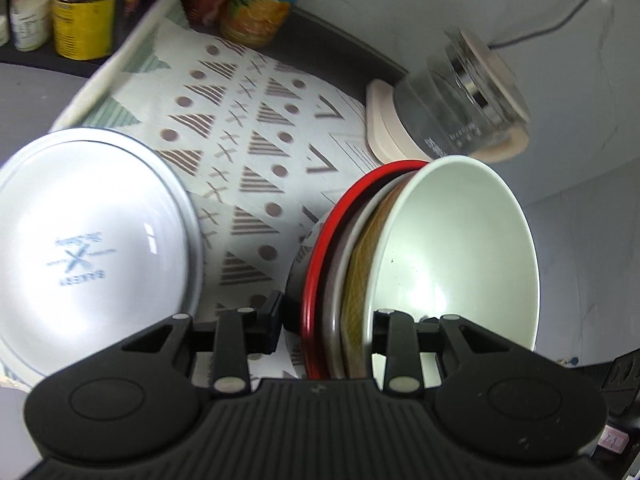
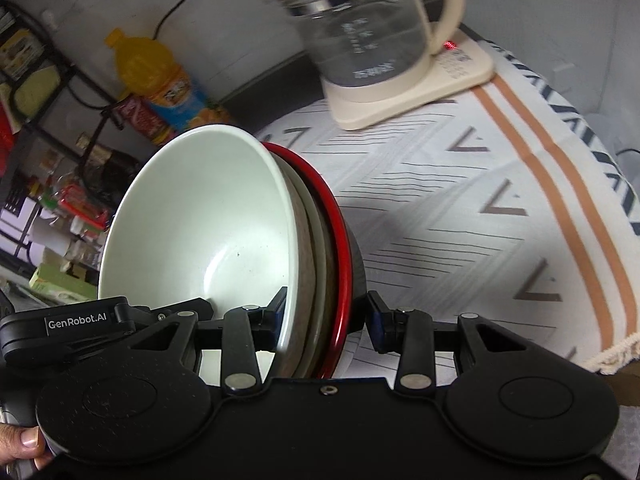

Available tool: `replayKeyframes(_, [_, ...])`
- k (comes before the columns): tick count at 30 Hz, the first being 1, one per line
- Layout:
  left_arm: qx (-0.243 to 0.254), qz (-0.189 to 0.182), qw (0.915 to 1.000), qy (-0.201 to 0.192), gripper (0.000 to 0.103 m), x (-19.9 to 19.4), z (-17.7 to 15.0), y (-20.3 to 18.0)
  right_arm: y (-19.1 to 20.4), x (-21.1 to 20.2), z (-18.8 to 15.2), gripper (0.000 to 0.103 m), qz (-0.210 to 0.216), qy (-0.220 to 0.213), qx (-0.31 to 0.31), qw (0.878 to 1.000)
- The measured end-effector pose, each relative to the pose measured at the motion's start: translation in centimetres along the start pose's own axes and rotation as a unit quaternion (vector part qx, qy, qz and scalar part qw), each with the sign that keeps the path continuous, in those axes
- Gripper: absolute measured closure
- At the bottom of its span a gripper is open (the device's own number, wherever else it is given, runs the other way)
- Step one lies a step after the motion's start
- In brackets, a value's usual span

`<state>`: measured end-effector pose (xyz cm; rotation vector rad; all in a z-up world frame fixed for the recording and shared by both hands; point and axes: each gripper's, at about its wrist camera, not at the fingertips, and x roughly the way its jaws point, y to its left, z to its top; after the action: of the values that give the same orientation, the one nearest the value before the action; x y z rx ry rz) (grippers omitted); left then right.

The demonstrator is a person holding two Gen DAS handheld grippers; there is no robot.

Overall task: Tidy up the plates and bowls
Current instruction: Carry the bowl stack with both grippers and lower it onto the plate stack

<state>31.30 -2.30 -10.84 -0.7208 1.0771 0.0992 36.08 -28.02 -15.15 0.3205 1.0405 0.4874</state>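
Just in front of the glass kettle on its cream base, a nested stack of bowls tipped on edge above the patterned cloth: pale green bowl innermost, then a brown-patterned one, a grey one, and a red-rimmed bowl outermost. Left gripper closed across the stack's lower rim, one pad on the red-rimmed side, the other inside the pale green bowl. Right gripper straddling the same stack, left pad against the green bowl's inner wall; right pad just beside the red rim, contact there impossible to tell, so grip uncertain. Farther from the kettle, across the cloth, a white bowl with blue print inside, also tilted. Well behind the stack from the kettle's side, an orange drink bottle and a yellow tin among crowded shelf goods.
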Motion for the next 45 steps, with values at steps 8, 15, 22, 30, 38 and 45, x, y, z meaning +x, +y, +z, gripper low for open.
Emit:
replayKeyframes(8, [-0.028,0.010,0.9992,-0.026,0.071,-2.5,0.3,3.0,3.7,0.7,-0.1,0.065,0.018,0.008,-0.036,0.999])
replayKeyframes(15, [-0.053,0.018,0.9973,-0.048,0.071,-4.6,0.4,5.6,6.7,1.4,-0.6,0.065,0.031,0.016,-0.065,0.997])
replayKeyframes(22, [-0.083,0.026,0.9939,-0.067,0.071,-6.7,0.4,8.7,9.4,2.6,-1.1,0.065,0.047,0.036,-0.088,0.994])
replayKeyframes(30, [-0.123,0.043,0.9882,-0.081,0.071,-7.9,0.1,12.2,12.6,4.7,-1.8,0.065,0.060,0.059,-0.121,0.989])
replayKeyframes(38, [-0.159,0.060,0.9819,-0.082,0.071,-7.6,-0.1,15.1,14.9,7.5,-2.3,0.065,0.065,0.088,-0.147,0.983])
replayKeyframes(45, [-0.184,0.069,0.9778,-0.074,0.071,-6.5,-0.1,17.1,15.8,9.7,-2.6,0.065,0.062,0.110,-0.160,0.979])
